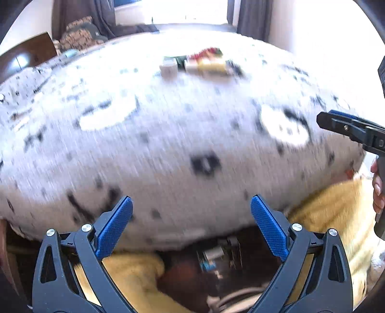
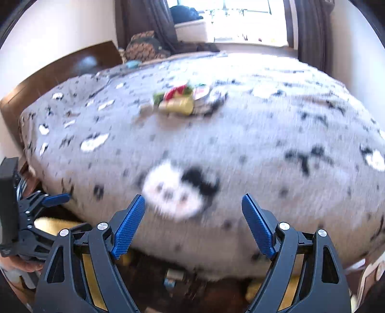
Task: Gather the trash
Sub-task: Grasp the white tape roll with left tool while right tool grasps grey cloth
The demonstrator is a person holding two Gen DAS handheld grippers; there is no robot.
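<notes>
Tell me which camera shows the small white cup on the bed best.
The left wrist view. There the white cup stands apart at the left end of the trash pile on the blanket, blurred but whole. The right wrist view shows the pile, but no cup can be made out.

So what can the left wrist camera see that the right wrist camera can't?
Only the left view shows a small white cup beside the pile, and a hand holding the other tool at the right edge. Only the right view shows the window with dark bags on its sill, and the wide brown headboard. Both show the grey patterned blanket, the colourful trash pile far off on it, and open blue fingers with nothing between them.
</notes>
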